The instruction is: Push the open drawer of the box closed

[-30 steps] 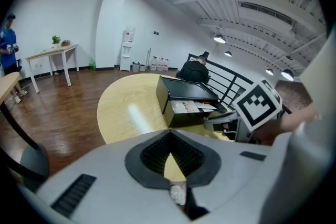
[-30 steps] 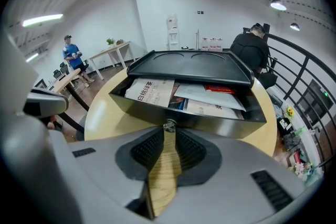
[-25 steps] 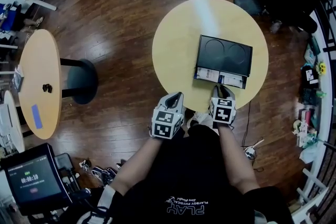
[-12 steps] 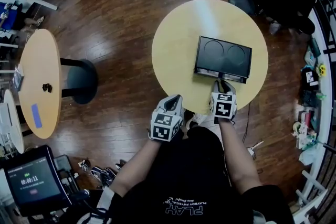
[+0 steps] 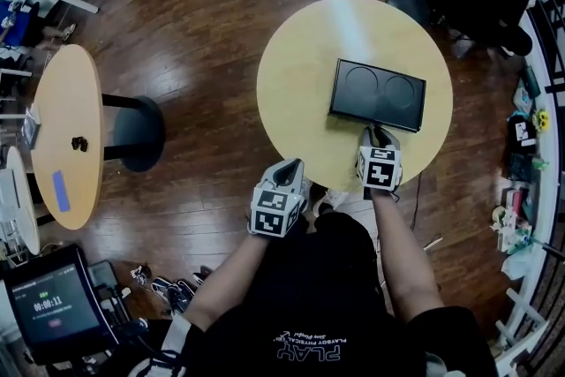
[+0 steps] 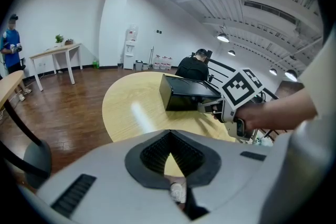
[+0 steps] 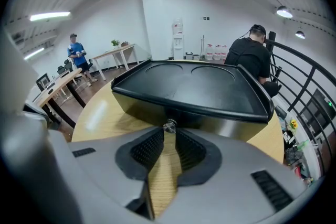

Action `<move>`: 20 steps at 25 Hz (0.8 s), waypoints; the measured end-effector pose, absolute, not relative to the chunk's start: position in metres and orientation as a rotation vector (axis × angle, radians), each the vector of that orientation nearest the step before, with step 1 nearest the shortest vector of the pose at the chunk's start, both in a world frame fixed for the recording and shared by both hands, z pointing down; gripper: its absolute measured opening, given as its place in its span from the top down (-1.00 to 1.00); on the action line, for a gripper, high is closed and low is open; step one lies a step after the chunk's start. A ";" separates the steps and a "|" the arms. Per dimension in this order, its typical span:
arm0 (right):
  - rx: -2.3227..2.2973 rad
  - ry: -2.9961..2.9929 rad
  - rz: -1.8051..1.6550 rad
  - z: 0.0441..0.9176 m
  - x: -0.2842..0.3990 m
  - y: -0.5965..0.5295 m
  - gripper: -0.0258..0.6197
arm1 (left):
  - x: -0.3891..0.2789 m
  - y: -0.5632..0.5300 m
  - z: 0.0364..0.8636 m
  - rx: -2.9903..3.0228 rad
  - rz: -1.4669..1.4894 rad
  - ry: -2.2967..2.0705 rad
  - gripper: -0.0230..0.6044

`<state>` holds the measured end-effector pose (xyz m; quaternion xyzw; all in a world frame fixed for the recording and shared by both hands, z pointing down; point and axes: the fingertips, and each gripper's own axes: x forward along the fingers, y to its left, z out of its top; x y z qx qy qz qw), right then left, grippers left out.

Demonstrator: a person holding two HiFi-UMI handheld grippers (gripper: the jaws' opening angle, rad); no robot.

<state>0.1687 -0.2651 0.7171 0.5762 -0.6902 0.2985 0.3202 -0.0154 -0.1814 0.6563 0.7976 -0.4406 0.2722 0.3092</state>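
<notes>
Two handheld grippers are working at a round wooden table (image 5: 300,75) in the head view, where a flat black box (image 5: 378,90) with two circles pressed into its lid is lying right of the tabletop's centre. The right gripper (image 5: 375,133) is pointing at the box's near edge, its tips right up against it, and no drawer is projecting from that side. The left gripper (image 5: 290,165) is hanging off the table's near rim, well apart from the box, above the wood floor (image 5: 194,22).

From the left gripper view, its jaws are meeting at the tips with nothing between them, while the box is sitting farther along the table with the other gripper's marker cube (image 6: 240,87) beside it.

From the right gripper view, the jaws are standing a narrow slit apart, bare tabletop showing between them, and a small metal knob (image 7: 169,125) on the closed drawer front (image 7: 142,110) is sitting just at their tips.
</notes>
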 end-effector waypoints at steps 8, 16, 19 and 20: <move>1.520 -1.803 0.792 0.718 0.170 -0.270 0.69 | -0.015 -0.183 0.655 2.098 0.711 -1.172 0.94; 1.561 -1.823 0.771 0.722 0.170 -0.274 0.69 | -0.015 -0.184 0.656 2.097 0.707 -1.170 0.94; 1.585 -1.809 0.749 0.720 0.170 -0.273 0.69 | -0.014 -0.186 0.655 2.101 0.703 -1.170 0.94; 1.601 -1.808 0.750 0.719 0.170 -0.273 0.69 | -0.014 -0.186 0.654 2.103 0.701 -1.167 0.94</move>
